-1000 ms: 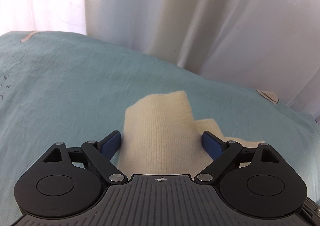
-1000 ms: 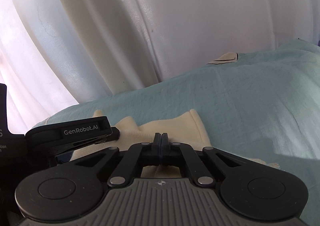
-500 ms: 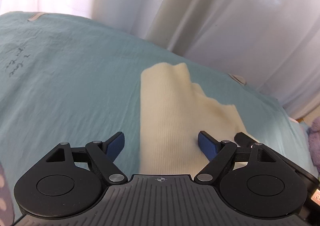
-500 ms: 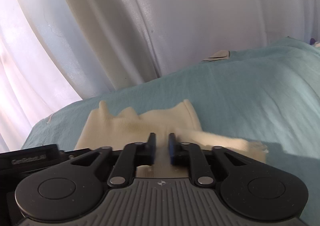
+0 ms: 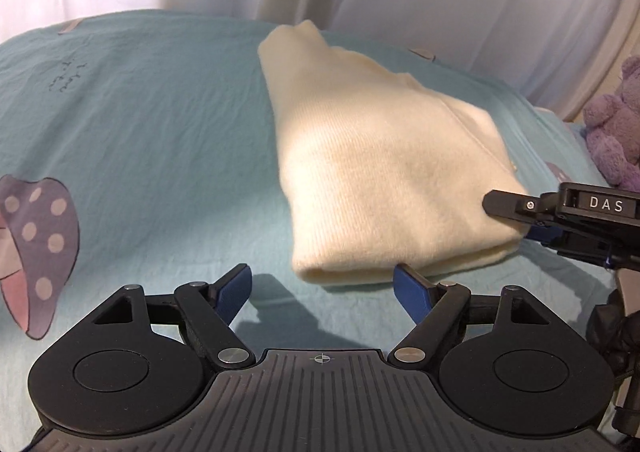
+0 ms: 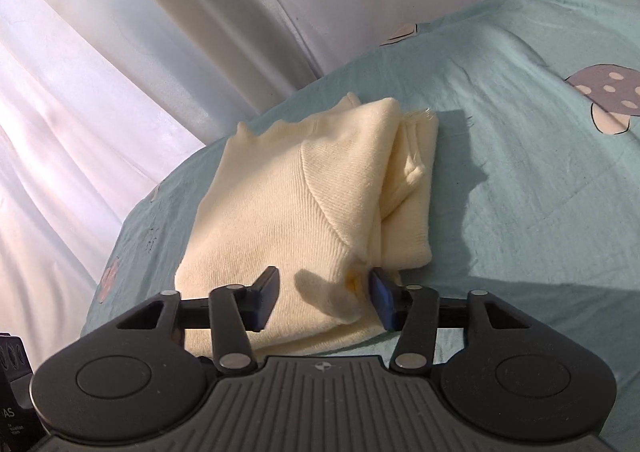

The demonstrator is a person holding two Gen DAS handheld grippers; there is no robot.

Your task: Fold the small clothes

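Blue pads of the left gripper point(image 5: 322, 294) are seen spread wide and closing, with only bedsheet point(image 5: 152, 140) between them; the folded cream sweater point(image 5: 384, 180) lies just beyond, its near folded edge close to the right pad. No container is seen in either view. The right gripper point(image 6: 322, 298) is seen with its jaws narrower, closing, straddling the sweater's near corner point(image 6: 304, 220) without visibly pressing it; in the left wrist view it point(image 5: 520, 220) enters from the right edge, level with that same corner. Only the left wrist view shows a purple plush toy point(image 5: 616, 124) at the far right and a spotted mushroom print point(image 5: 40, 248) close at the left. Only the right wrist view shows the sweater's layered folds along its right side. The sweater is laid on a teal, mushroom-printed sheet, and white curtains point(image 6: 200, 52) are hung behind the bed.
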